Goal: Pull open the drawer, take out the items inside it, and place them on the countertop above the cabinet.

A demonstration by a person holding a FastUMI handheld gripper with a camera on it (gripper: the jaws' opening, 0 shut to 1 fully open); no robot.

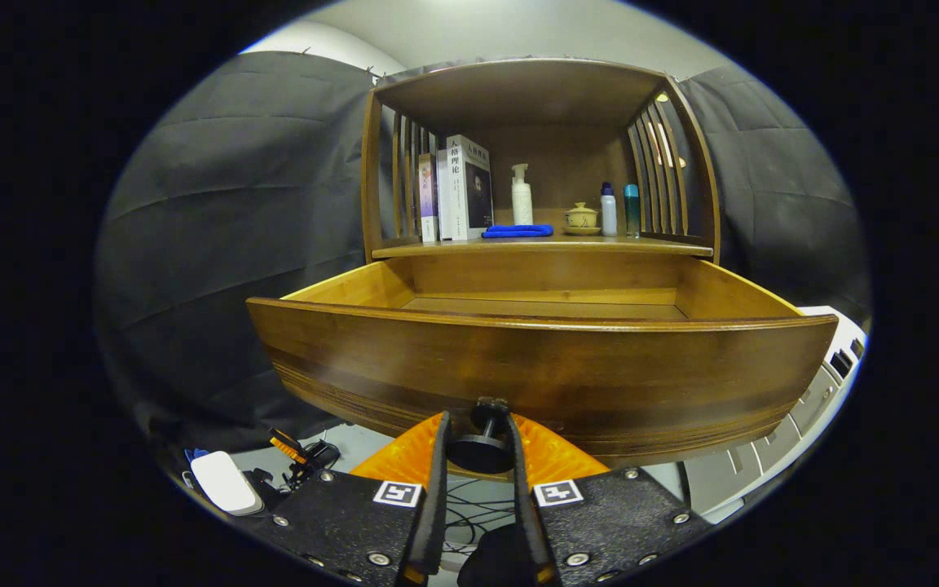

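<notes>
The wooden drawer (543, 367) stands pulled far out of the cabinet, its curved front close ahead of me. Its dark round knob (482, 436) sits between my two fingertips, and my gripper (478, 428) is shut on it. From this low angle I see only the far strip of the drawer's floor (543, 307), which looks bare; the nearer part of the inside is hidden behind the front panel. Above the drawer runs the countertop (543, 244), carrying books (457, 187), a blue cloth (517, 231), a white pump bottle (522, 196), a small lidded cup (581, 218) and two small bottles (619, 209).
Slatted wooden sides and a roof frame the countertop shelf (518, 90). Black cloth walls (233, 228) stand to both sides. Below left lie a white device (225, 483) and cables; to the right is a pale grey unit (812, 408).
</notes>
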